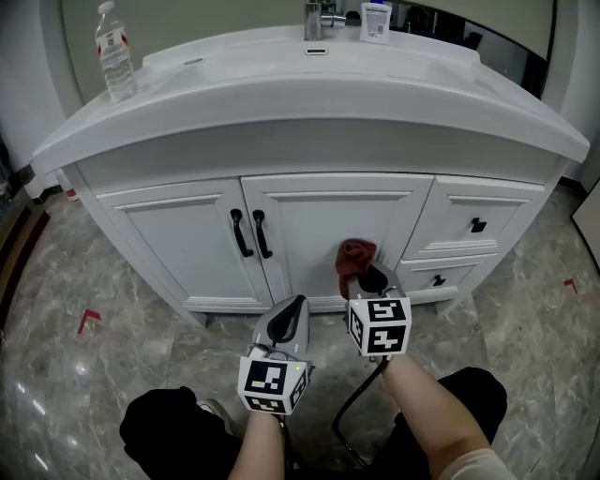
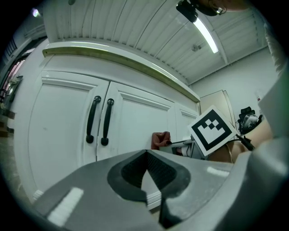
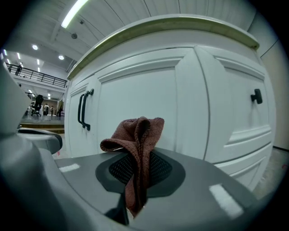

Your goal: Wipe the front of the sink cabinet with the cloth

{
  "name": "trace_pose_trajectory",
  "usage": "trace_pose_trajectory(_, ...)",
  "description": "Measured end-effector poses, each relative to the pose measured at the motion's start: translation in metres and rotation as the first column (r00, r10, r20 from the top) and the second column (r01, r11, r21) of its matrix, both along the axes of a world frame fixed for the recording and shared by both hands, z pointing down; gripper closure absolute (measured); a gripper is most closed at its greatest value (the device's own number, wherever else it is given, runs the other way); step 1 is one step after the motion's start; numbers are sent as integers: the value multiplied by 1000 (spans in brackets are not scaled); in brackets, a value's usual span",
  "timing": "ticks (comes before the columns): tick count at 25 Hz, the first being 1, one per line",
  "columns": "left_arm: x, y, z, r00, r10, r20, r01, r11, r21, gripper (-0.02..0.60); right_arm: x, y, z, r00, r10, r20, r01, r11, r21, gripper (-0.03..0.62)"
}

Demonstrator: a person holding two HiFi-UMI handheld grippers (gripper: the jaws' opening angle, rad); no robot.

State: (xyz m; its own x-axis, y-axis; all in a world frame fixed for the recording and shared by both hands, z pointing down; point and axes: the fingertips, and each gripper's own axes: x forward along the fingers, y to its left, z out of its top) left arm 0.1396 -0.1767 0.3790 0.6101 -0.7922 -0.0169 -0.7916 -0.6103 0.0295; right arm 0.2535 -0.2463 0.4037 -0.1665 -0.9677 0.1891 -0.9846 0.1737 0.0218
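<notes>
Below me, a grey marbled floor point(image 1: 112, 309) carries the white sink cabinet point(image 1: 319, 225), whose top surface point(image 1: 281, 84) holds a water bottle point(image 1: 115, 52) at left and a white container point(image 1: 375, 21) beside the faucet point(image 1: 314, 19).

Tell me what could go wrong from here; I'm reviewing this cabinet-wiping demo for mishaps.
1. The right gripper pinches the cloth only by a narrow bunched fold; dragging it across the cabinet door might pull it free.
2. The bunch makes a small pad, so the hard fingers might scrape the white paint.
3. The left gripper, shut and empty, sits close by; a leftward sweep might bump it or the black handles.
</notes>
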Motion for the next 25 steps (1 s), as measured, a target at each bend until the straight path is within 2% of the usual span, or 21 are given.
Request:
trace_pose_trajectory(6, 30, 4, 2, 999, 31, -24, -31, 999, -14, 581, 61, 12, -5, 996, 88, 7, -88, 996, 1, 513)
trace_pose_trajectory(11, 47, 7, 12, 999, 43, -21, -44, 999, -33, 581, 91, 22, -1, 993, 119, -9, -119, 993, -14, 513)
trace_pose_trajectory(14, 48, 8, 18, 999, 33, -12, -34, 999, -41, 581, 98, 26, 6, 992, 122, 24, -121, 992, -32, 513)
trace_pose_trajectory(18, 36, 7, 27, 1000, 2, 5, -2, 998, -58, 581, 61, 30, 30, 995, 51, 90, -43, 995, -88, 513)
trace_pose_trajectory(22, 5, 1, 36, 998, -61, 18, 62, 995, -80, 581, -2, 24, 45, 997, -75, 33, 77, 993, -89, 513)
trace_pose_trajectory(25, -26, -5, 46, 993, -111, 28, 113, 989, -98, 581, -45, 18, 52, 989, -143, 41, 146, 986, -85, 513)
